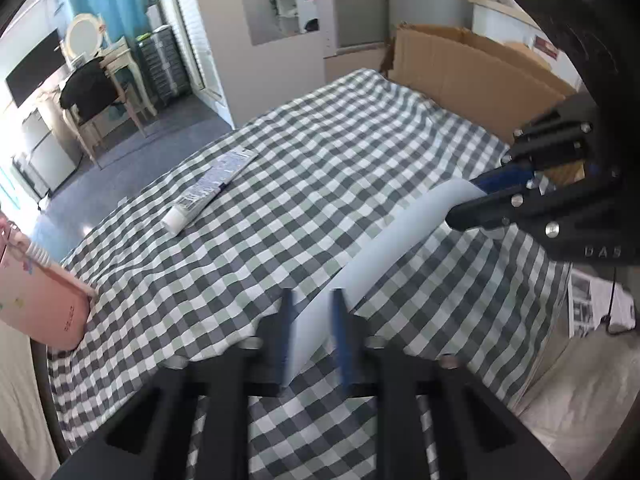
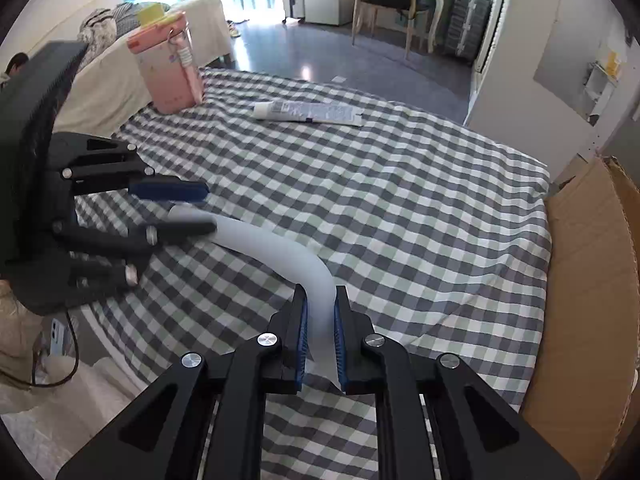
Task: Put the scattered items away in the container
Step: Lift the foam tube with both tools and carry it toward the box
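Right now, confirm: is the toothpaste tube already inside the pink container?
No: the toothpaste tube lies flat on the checked cloth, apart from the pink container.

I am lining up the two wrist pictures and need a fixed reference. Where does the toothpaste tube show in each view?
Left wrist view: the toothpaste tube lies left of centre on the checked cloth, cap toward the lower left.
Right wrist view: the toothpaste tube lies near the top centre, cap to the left.
Shared landmark: the pink box, standing on the cap side of the tube.
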`<state>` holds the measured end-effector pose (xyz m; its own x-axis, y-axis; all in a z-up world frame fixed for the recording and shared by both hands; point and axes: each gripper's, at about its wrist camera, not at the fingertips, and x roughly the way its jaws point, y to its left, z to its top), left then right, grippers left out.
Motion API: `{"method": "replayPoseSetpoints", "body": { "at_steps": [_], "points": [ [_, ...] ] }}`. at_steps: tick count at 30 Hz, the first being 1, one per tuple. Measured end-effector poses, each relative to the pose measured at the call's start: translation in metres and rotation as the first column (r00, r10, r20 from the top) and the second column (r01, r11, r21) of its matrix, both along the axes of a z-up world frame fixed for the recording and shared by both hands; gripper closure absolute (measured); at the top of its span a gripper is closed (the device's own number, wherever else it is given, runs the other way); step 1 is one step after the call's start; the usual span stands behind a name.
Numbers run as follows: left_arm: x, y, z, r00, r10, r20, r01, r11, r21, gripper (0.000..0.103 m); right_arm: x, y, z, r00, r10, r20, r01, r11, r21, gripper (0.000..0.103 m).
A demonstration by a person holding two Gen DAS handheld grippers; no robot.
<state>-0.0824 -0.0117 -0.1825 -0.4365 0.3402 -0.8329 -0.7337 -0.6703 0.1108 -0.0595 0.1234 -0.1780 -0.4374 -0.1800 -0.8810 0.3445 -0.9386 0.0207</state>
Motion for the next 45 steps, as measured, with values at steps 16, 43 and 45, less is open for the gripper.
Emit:
{"method": "replayPoseSetpoints", "body": {
  "at_steps": [16, 43, 45],
  "points": [
    [-0.014, -0.004, -0.010, 0.993, -0.008, 0.118, -0.001, 0.997, 0.076, 0.087, -0.004, -0.004, -0.006, 1.000, -0.003, 0.019, 0.003, 1.000, 0.009, 0.092],
    [0.003, 0.014, 0.018, 0.996, -0.030, 0.081, 0.023, 0.996, 0.090, 0.087, 0.008, 0.027, 0.016, 0.997, -0.076, -0.027, 0.075, 0.997, -0.034, 0.091],
    [0.004, 0.018, 0.022, 0.997, -0.036, 0.072, 0.030, 0.995, 0.091, 0.087, 0.010, 0.029, 0.020, 0.996, -0.087, -0.036, 0.085, 0.996, -0.040, 0.091]
  ]
}}
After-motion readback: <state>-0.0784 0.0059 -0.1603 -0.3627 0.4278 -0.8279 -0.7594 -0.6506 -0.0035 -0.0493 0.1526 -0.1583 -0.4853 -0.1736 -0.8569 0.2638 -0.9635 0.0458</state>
